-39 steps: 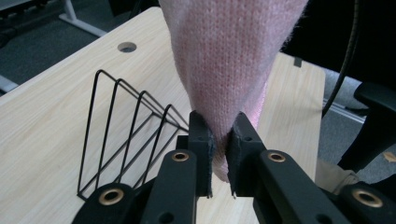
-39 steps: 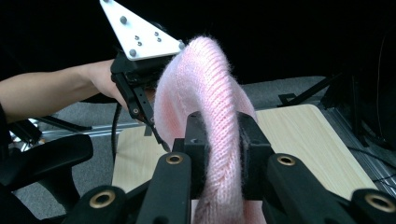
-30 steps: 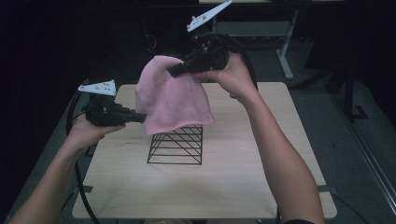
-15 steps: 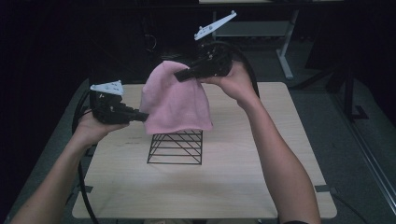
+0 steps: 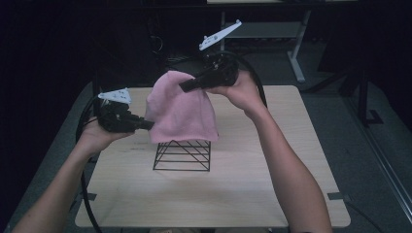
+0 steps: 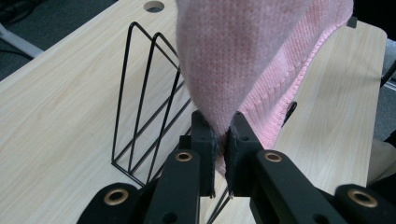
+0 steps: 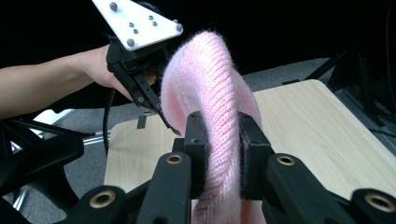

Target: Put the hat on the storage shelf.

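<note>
No readable text, label or number anywhere.

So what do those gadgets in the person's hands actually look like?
Each is a black handheld tool. The left gripper and right gripper both have two flat black jaws with brass-coloured rivets, a pale three-cornered plate on top and a thick black cable. The forearms are bare, no sleeves.

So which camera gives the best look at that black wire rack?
The high view: the whole wire rack stands on the table, its top behind the pink knit cloth. The left gripper view shows its upright wire loops close, partly hidden by cloth. The right gripper view gives no clear look at it.
</note>
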The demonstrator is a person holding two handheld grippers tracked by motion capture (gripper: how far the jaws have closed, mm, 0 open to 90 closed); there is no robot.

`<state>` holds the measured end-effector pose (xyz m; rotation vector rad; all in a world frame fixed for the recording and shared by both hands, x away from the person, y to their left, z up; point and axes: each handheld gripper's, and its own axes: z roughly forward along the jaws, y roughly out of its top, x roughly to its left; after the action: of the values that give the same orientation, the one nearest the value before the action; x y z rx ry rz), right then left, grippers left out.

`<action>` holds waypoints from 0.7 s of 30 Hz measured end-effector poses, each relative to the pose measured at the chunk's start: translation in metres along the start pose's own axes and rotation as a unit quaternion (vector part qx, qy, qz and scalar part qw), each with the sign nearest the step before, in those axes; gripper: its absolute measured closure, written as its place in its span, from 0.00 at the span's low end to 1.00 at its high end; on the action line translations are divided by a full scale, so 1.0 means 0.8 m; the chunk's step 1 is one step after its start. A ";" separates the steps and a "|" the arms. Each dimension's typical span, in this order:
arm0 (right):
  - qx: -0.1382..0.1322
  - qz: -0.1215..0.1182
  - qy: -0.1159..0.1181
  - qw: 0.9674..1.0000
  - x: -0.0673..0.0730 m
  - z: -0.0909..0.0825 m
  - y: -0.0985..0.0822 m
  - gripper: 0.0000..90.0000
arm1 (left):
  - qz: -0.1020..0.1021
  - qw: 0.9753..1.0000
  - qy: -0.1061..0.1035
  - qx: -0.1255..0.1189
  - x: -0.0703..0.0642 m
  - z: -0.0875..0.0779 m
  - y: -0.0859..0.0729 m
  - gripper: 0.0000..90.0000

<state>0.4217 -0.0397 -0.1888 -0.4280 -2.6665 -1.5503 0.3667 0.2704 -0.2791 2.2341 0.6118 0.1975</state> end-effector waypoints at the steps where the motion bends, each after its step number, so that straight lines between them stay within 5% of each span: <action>1: -0.001 -0.004 0.001 1.000 -0.001 0.001 -0.001 0.85 | -0.001 1.000 0.000 0.002 0.000 0.001 0.000 0.93; 21: 0.013 0.004 0.028 1.000 0.005 0.029 -0.028 0.85 | -0.005 1.000 -0.001 0.018 -0.002 0.008 -0.033 0.93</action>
<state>0.4147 -0.0291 -0.2186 -0.3875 -2.6362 -1.5005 0.3577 0.2805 -0.3032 2.2642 0.6299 0.1813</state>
